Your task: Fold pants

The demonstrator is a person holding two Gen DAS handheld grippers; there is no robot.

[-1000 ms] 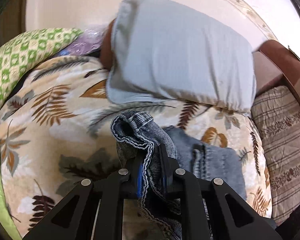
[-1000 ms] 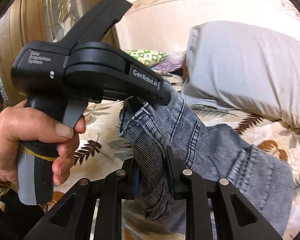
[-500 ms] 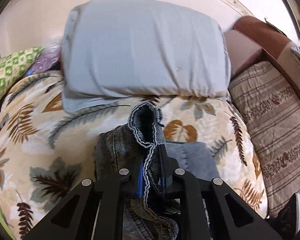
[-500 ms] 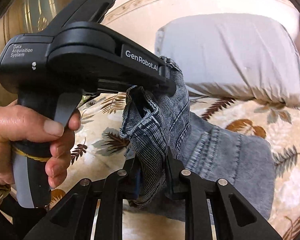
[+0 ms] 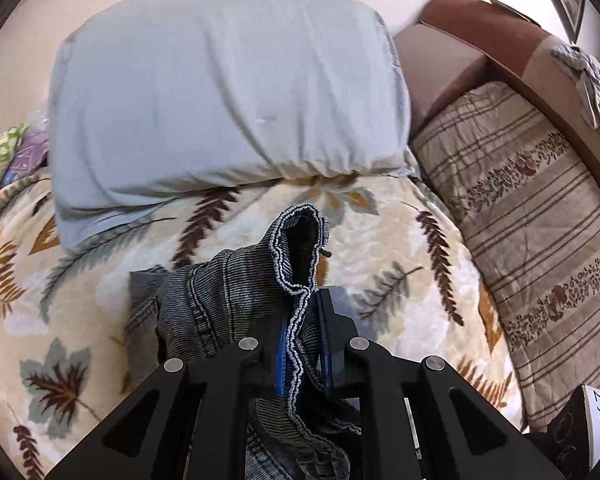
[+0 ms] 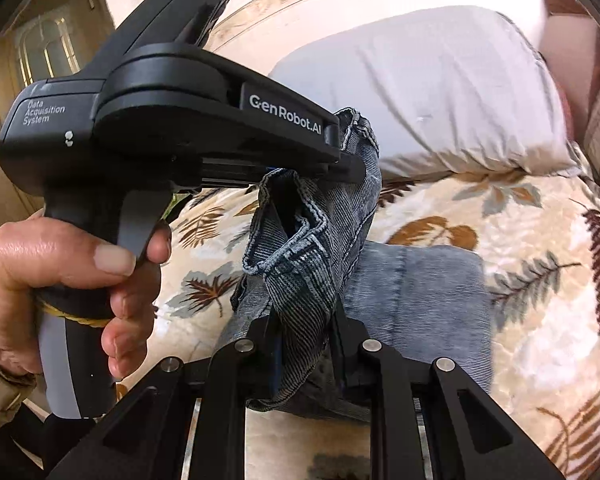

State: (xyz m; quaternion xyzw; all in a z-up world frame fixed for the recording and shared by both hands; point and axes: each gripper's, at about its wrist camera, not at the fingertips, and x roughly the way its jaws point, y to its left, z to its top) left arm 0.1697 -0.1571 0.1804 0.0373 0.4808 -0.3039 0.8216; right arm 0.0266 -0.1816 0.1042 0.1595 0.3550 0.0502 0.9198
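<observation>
Pants [image 6: 312, 248], ribbed grey-blue denim, bunched, hem stitching exposed

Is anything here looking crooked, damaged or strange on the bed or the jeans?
Nothing is damaged or spilled. The jeans hang bunched and twisted between the left tongs and right tongs, while their lower part lies folded flat on the leaf-print blanket.

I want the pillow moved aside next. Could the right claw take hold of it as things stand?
Probably not yet. The right claw is shut on the jeans, so it has no free grip. Otherwise the grey pillow lies ahead with only the leaf-print blanket between.
</observation>
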